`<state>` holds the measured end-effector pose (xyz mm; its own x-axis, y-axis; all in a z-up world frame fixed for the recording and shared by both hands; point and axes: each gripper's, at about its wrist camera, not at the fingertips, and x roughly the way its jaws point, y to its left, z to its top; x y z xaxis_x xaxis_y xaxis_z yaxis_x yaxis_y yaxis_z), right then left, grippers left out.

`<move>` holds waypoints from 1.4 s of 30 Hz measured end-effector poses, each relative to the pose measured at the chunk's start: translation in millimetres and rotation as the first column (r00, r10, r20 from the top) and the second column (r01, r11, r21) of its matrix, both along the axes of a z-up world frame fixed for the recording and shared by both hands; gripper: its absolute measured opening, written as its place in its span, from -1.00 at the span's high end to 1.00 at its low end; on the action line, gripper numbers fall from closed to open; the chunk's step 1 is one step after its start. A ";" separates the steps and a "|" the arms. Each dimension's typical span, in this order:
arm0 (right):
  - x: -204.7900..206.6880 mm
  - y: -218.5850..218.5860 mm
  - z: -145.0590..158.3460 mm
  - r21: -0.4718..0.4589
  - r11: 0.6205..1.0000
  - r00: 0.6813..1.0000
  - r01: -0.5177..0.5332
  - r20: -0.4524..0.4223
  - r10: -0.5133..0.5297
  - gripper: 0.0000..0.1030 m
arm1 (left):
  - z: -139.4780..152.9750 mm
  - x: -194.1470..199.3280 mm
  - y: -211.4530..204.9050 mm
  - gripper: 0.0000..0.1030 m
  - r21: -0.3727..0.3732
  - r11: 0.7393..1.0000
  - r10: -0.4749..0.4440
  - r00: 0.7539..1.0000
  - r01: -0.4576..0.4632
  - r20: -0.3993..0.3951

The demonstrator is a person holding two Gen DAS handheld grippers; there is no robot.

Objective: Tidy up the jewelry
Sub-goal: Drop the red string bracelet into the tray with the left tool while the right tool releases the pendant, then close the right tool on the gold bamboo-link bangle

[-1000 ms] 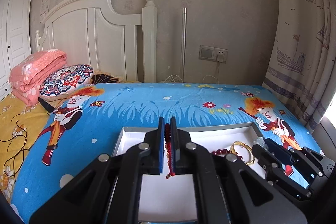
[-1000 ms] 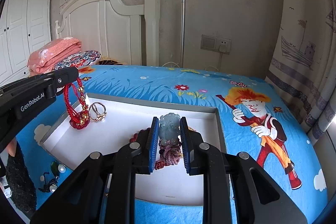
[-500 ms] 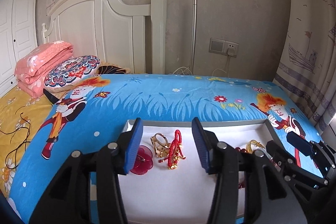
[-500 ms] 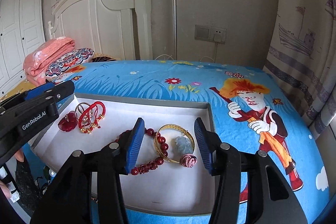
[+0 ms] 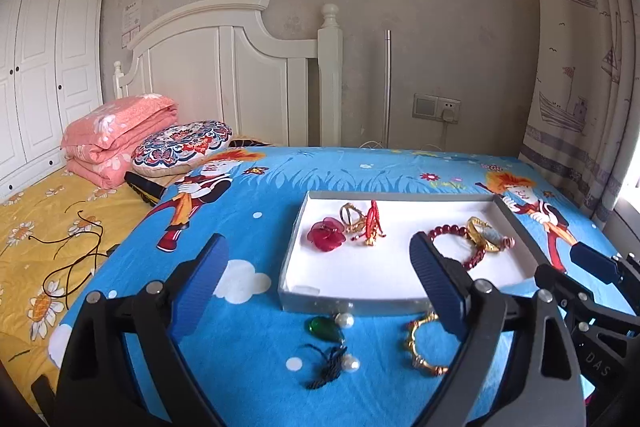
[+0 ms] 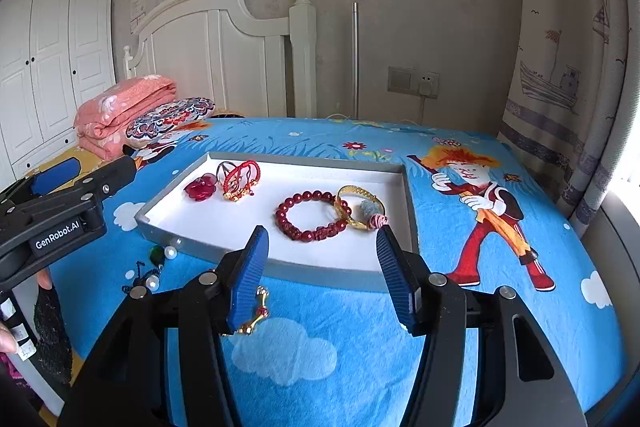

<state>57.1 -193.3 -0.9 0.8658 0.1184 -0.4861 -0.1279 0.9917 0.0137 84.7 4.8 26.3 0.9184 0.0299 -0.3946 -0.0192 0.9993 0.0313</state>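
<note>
Both grippers' jaws are opening, nothing between them. Gold bangle is lying outside the tray, on the blue bedspread. It is sitting at 5 o'clock from the left gripper, closer than the right gripper.

It's a child's bedroom at home: a white headboard, a cartoon-printed blue bedsheet, a folded pink quilt by a patterned cushion, white wardrobe doors and ship-patterned curtains.
</note>
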 end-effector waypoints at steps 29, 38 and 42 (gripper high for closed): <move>-29.9 18.8 -55.0 -0.005 1.000 0.995 -0.017 -0.101 0.017 -0.09 | -79.3 -51.3 6.3 -0.89 0.093 0.996 0.005 0.999 0.000 -0.049; -22.9 23.7 -56.8 -0.019 1.000 0.994 -0.022 -0.109 0.020 -0.09 | -82.8 -45.3 18.8 -0.89 0.058 0.998 0.034 0.997 -0.029 -0.076; -18.7 35.2 -51.6 -0.034 0.998 0.994 -0.057 -0.091 0.053 -0.09 | -82.2 -42.8 23.0 -0.89 0.061 0.998 0.040 0.997 -0.035 -0.073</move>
<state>38.4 -158.1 -52.6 0.8112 0.1456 -0.5663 -0.1820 0.9833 -0.0080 41.9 27.9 -55.9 0.8845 0.0893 -0.4578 -0.0518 0.9942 0.0938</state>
